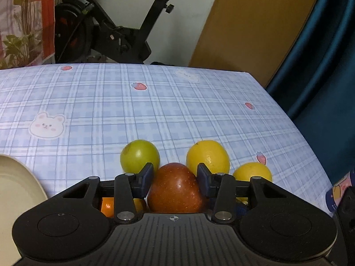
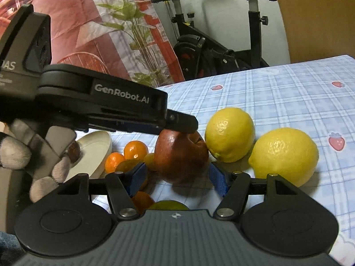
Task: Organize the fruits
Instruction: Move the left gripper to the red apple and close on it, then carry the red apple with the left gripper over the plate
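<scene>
A red apple (image 1: 175,188) sits on the checked tablecloth with my left gripper (image 1: 175,173) shut on it, a blue pad against each side near the top. From the right wrist view the left gripper (image 2: 184,126) reaches in from the left over the apple (image 2: 180,153). My right gripper (image 2: 177,179) stands open just short of the apple, and its blue pads (image 2: 137,177) touch nothing. Two lemons (image 2: 229,135) (image 2: 284,155) lie right of the apple. A green round fruit (image 1: 139,156) lies behind it on the left.
Small mandarins (image 2: 135,149) cluster left of the apple beside a cream plate (image 2: 95,148). A gloved hand (image 2: 20,155) holds the left gripper. Another green fruit (image 2: 168,205) lies under the right gripper. The table's right edge (image 1: 310,141) drops off near a blue curtain. An exercise bike stands beyond.
</scene>
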Demonstrator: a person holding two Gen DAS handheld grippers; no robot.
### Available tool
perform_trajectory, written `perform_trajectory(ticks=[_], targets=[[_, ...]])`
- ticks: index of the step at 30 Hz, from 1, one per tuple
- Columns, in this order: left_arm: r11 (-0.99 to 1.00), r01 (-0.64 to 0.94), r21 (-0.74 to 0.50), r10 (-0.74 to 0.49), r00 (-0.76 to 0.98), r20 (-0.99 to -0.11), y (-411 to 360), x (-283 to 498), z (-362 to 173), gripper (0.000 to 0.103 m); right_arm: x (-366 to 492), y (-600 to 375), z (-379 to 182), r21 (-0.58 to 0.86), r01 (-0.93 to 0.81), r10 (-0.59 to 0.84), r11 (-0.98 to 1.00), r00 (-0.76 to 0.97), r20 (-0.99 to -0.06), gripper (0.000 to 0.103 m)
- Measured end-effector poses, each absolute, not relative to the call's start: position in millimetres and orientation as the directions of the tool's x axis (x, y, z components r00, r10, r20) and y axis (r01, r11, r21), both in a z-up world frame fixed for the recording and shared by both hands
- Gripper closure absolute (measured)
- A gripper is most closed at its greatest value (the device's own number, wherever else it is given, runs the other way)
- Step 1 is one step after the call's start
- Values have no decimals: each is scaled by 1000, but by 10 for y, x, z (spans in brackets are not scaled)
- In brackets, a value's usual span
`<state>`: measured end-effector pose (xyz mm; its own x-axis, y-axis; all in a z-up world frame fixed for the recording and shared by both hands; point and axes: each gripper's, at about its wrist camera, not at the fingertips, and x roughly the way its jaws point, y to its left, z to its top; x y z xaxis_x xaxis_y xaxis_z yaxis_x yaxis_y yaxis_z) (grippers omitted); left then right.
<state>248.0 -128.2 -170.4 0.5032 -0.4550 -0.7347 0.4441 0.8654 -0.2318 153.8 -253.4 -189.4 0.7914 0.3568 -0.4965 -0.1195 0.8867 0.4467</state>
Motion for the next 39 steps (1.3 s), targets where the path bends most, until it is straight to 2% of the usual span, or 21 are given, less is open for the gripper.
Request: perform_trajectory(ticks=[10, 17, 23, 32, 39], targets=[[862, 452, -230, -449, 468, -762, -1137, 2337, -1614, 57, 1594, -2434, -1909, 435, -133, 364, 890, 782, -506, 36], [854, 435, -285, -478, 442, -759, -1022, 2261, -1649, 56, 1573, -2334, -1913, 402, -169, 370, 900, 783, -499, 39], [849, 448, -281, -484, 443, -755, -1069, 2231, -1645, 55, 1548, -2349, -1929, 398, -164, 362, 903, 789, -497, 40], [829, 477, -292, -532, 511, -676, -1038, 2033, -1363, 55, 1420, -2351, -1627, 342, -163, 320, 926, 819, -476, 40], [839, 436, -325, -538, 576, -616, -555, 2030, -1105, 55, 1559, -2024, -1257, 283, -237, 350, 929, 812, -467, 40]])
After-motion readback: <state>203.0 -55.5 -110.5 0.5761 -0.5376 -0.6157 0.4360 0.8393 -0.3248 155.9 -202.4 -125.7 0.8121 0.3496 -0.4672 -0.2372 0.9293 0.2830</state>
